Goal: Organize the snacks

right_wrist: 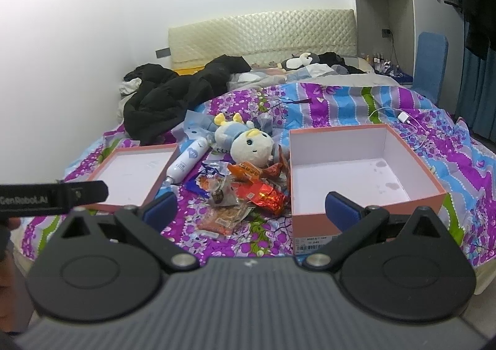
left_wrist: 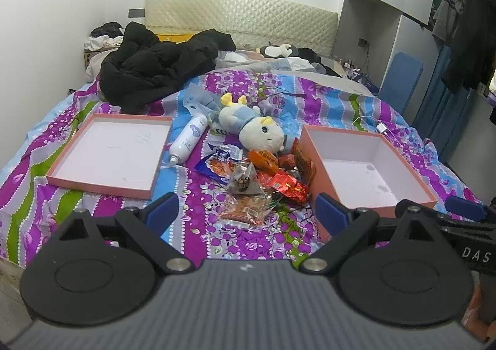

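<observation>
Both my grippers, left (left_wrist: pixel 246 210) and right (right_wrist: pixel 251 206), hover with jaws wide open, empty. Snacks (left_wrist: pixel 263 176) lie on the bed (left_wrist: pixel 217 241) between lid (left_wrist: pixel 108 151) and box (left_wrist: pixel 369 170).

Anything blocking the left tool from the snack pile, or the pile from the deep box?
Nothing visible. The open left tool faces the foil snack packets across bare quilt. The deep pink cardboard box sits right beside them, open-topped.

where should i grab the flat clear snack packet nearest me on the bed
Take the clear snack packet by its near sealed edge, coming in low from the bed's front edge. It lies flat on the bedspread, so a thin edge is likely the only part the fingers can pinch. The left hand-held gripper is open and roughly lined up with it.
</observation>
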Motion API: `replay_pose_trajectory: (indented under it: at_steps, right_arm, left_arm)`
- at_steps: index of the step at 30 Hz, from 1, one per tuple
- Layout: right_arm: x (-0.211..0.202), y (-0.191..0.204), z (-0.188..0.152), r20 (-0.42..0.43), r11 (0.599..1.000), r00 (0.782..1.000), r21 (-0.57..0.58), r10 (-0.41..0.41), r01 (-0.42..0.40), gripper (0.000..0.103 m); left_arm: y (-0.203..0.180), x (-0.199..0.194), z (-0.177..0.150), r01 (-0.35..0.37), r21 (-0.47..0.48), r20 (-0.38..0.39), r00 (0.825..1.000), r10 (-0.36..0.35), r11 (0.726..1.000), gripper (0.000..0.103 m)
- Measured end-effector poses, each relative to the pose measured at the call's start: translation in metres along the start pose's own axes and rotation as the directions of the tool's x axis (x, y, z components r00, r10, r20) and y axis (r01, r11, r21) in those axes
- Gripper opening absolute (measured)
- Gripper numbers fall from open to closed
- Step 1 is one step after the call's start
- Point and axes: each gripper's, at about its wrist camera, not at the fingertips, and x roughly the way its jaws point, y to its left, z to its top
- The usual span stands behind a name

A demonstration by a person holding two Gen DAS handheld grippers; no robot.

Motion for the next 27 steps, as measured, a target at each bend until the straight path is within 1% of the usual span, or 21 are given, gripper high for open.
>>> replay_pose_trajectory:
  at_steps: [27]
  right_arm:
    - [0.0017, 0.0017, -0.0029, -0.006, 1.0, 1.0, 0.002, -0.005, 0.005, 0.103]
  left_arm:
    - [-0.0005, -0.0045, 0.0014, 0.0, -0.005, 0.013, 1.0, 0.0, 1.0, 0.097]
